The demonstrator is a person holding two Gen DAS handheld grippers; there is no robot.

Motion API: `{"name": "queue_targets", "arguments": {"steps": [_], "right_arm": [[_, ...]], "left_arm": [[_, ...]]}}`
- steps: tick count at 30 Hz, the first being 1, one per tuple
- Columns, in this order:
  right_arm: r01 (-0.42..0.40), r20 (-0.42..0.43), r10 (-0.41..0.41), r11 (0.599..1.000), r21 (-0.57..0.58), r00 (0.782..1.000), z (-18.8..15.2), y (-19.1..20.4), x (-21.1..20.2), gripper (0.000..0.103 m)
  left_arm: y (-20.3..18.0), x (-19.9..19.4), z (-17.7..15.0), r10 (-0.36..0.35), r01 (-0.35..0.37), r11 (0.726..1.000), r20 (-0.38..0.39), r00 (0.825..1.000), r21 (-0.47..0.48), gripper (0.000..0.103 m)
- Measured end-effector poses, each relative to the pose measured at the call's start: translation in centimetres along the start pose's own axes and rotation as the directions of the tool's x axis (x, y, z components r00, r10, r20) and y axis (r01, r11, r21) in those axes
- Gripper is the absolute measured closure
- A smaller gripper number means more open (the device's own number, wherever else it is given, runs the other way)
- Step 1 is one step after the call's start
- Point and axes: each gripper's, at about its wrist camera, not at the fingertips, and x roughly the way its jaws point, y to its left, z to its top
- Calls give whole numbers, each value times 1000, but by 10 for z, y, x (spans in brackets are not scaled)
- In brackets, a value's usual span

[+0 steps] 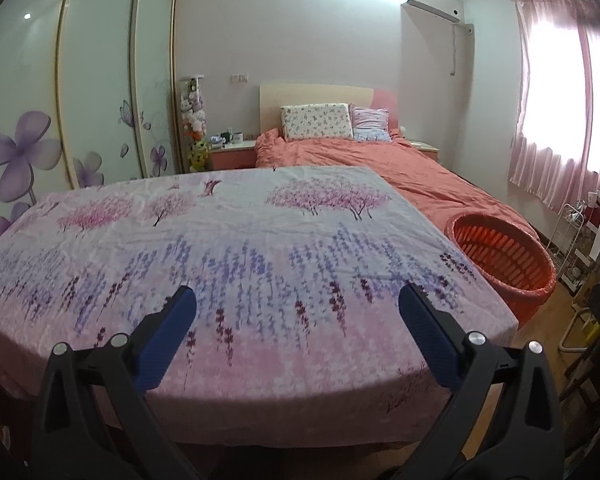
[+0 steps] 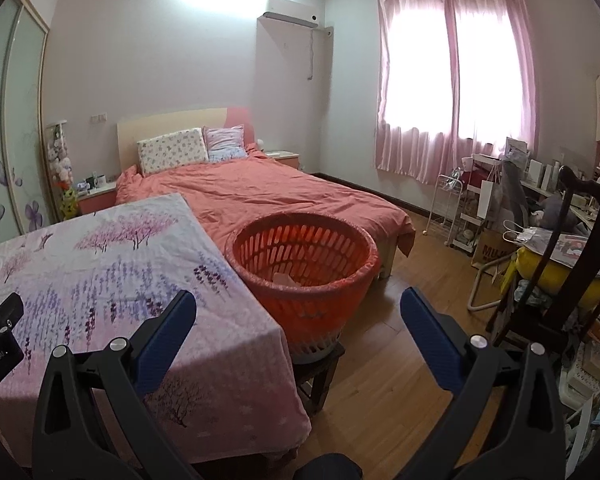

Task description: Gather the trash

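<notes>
left gripper [image 1: 298, 306] wide | right gripper [image 2: 298, 312] wide | basket [image 2: 300, 280] beside table [image 2: 100, 264] edge

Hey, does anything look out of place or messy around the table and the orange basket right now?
Nothing stands out. The floral cloth lies flat on the table with no trash visible on it. The orange basket stands upright on a dark stool beside the table, with something pale at its bottom. Both the left gripper and right gripper are open and empty.
</notes>
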Motion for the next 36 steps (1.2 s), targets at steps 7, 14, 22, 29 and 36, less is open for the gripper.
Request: {"name": "queue_targets", "arguments": {"steps": [7, 14, 22, 29, 36], "right_arm": [[-5, -10, 5, 1000, -4, 1000, -7, 6, -5, 2], [-10, -40, 9, 1000, -8, 999, -12, 8, -2, 2], [-18, -63, 17, 1000, -11, 998, -13, 10, 2, 2], [-28, -64, 27, 1000, -11, 998, -12, 9, 3, 2], [-28, -62, 27, 1000, -9, 998, -11, 9, 4, 2]], "left_arm": [[5, -1, -6, 6, -6, 1000, -14, 1000, -21, 4], [5, 5, -10, -4, 3, 1000, -45, 999, -24, 4], [3, 8, -13, -9, 8, 1000, -61, 998, -22, 4], [3, 8, -13, -10, 9, 1000, -60, 998, -23, 4], [1, 6, -10, -14, 12, 1000, -46, 999, -23, 4]]}}
